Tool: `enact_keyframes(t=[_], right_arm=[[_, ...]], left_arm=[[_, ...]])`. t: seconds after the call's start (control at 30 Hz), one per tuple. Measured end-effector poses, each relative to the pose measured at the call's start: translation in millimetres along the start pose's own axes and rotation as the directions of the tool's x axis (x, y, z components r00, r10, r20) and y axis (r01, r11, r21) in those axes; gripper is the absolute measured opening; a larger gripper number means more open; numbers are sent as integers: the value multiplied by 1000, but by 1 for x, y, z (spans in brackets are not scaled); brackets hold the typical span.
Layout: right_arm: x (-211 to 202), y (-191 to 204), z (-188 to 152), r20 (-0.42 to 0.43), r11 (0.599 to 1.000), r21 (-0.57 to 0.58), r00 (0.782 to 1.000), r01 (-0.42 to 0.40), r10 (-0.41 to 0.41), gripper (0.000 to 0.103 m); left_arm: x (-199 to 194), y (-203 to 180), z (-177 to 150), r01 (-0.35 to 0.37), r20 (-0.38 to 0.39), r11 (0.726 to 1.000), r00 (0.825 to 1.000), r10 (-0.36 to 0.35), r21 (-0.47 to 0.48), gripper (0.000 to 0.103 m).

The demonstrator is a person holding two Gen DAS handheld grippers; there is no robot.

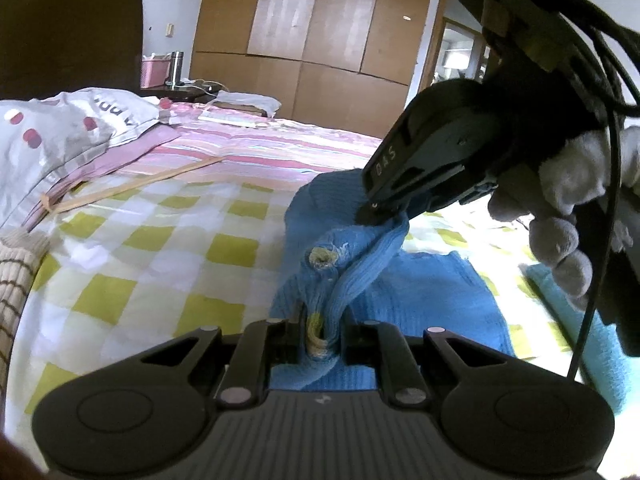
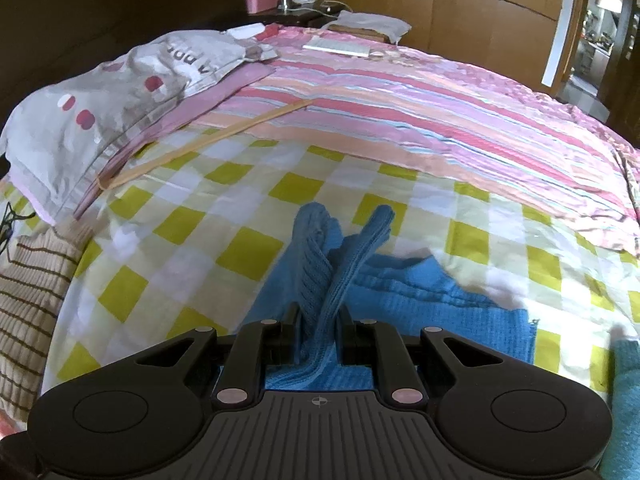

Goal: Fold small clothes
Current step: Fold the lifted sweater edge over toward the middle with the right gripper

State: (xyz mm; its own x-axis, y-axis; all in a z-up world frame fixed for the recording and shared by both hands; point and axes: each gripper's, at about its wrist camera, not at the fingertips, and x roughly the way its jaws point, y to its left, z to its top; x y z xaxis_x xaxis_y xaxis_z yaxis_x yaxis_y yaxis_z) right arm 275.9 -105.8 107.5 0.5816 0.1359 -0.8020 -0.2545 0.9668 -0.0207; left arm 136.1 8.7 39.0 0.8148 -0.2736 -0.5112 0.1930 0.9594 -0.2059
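a: where does the fold stand?

b: early, i'd judge. the left gripper [image 1: 318, 334] is clenched on a bunched edge of the blue knit garment [image 1: 432, 292], and the right gripper [image 2: 318, 340] is clamped on another ribbed edge of it (both lifted off the bed). the rest of the garment lies crumpled on the checked sheet [image 2: 256, 252], no neat fold yet.

a: anything in the way?

b: a teal cloth [image 2: 628, 400] just beside it, a striped knit [image 2: 28, 292] near the edge, further off a wooden stick [image 2: 208, 138] and pillow [image 2: 100, 108].
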Motion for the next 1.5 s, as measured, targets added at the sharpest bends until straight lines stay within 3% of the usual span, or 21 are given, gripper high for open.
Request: enact_keyframes(t=[0.53, 0.93, 1.5], right_arm=[[-11, -67, -26, 24, 994, 107, 1000, -3, 0, 14], [-15, -115, -42, 54, 981, 193, 998, -30, 19, 14], [4, -154, -59, 33, 975, 221, 999, -14, 7, 14]], left_arm=[[11, -65, 10, 47, -41, 991, 998, -42, 124, 20], [22, -100, 14, 91, -65, 983, 995, -81, 162, 20], [47, -142, -1, 136, -133, 967, 985, -108, 217, 20]])
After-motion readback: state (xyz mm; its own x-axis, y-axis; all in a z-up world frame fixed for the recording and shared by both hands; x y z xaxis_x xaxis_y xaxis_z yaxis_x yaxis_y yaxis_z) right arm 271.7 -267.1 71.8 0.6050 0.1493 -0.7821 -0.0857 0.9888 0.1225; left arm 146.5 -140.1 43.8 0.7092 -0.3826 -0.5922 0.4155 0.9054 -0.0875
